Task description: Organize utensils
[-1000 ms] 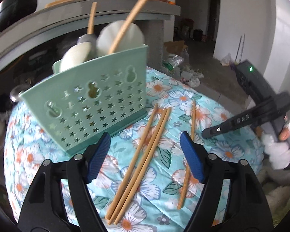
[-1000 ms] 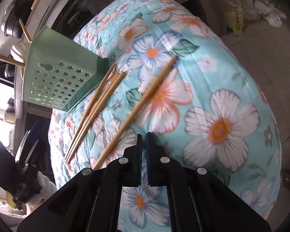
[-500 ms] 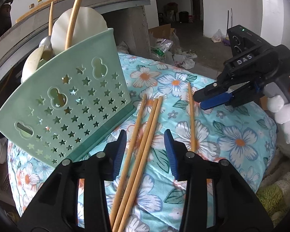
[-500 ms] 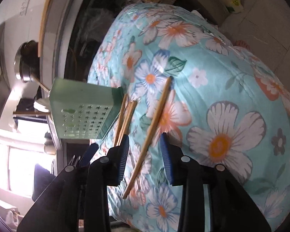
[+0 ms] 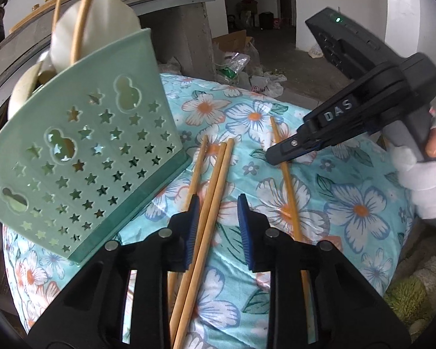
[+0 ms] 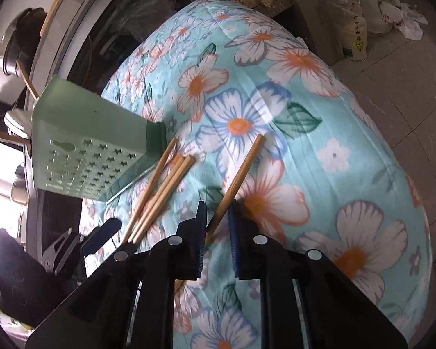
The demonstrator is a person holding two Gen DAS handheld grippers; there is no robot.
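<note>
My left gripper (image 5: 217,226) is spread around two of three chopsticks (image 5: 215,192) on the floral cloth (image 5: 360,212), beside the green holder (image 5: 81,157). My right gripper (image 6: 218,232) is parted around a lone chopstick (image 6: 241,171). Bags (image 6: 353,26) litter the floor (image 6: 407,67).

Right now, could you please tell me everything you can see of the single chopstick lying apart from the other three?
The single chopstick is a plain, light-brown stick, wood or bamboo by its look. It lies flat on the floral cloth, right of the bundle of three chopsticks and not touching them. The right claw straddles its middle, fingers close on either side but not visibly clamped. Its far end is blunt; its near end runs under the left claw.
</note>
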